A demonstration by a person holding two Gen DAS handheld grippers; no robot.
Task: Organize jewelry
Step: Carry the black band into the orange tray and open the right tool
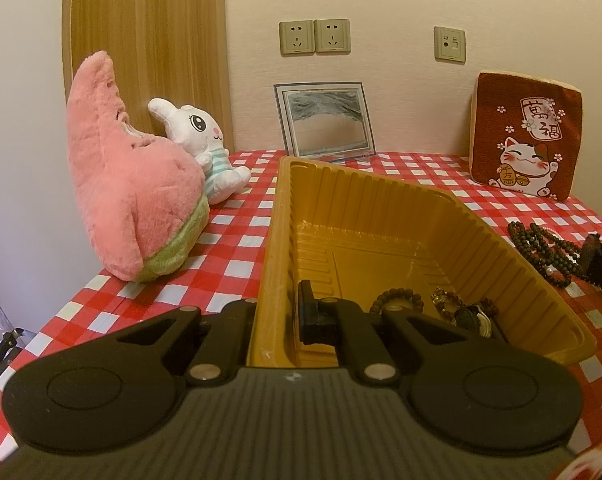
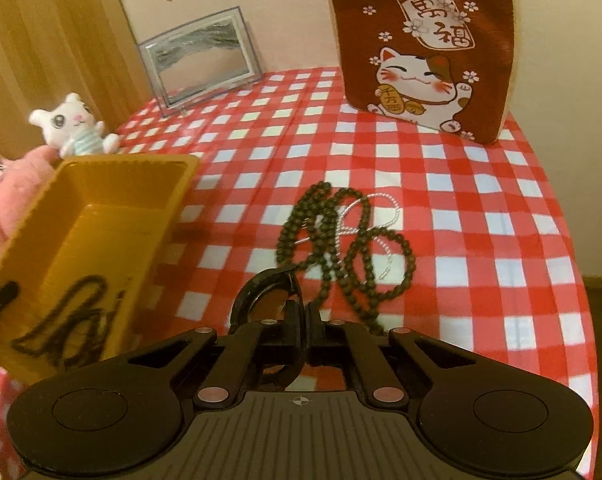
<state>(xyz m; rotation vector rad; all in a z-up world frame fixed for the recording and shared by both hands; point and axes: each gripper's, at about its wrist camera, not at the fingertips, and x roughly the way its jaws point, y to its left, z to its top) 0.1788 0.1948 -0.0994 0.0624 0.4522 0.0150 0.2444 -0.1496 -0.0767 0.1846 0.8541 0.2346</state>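
The left tongs [image 1: 279, 320] pinch the yellow tray's [image 1: 513, 276] near wall. The right tongs [image 2: 303, 332] grip a dark bangle [image 2: 261, 284], partly hidden. Behind, the bead necklace [image 2: 341, 248] lies on the table [image 2: 461, 208]; tray bracelets [image 2: 73, 320] look blurred.

Open checkered cloth [image 2: 441, 200] between the yellow tray [image 2: 113, 184] and cat cushion [image 2: 421, 48]; beads [image 2: 341, 240] lie midway.
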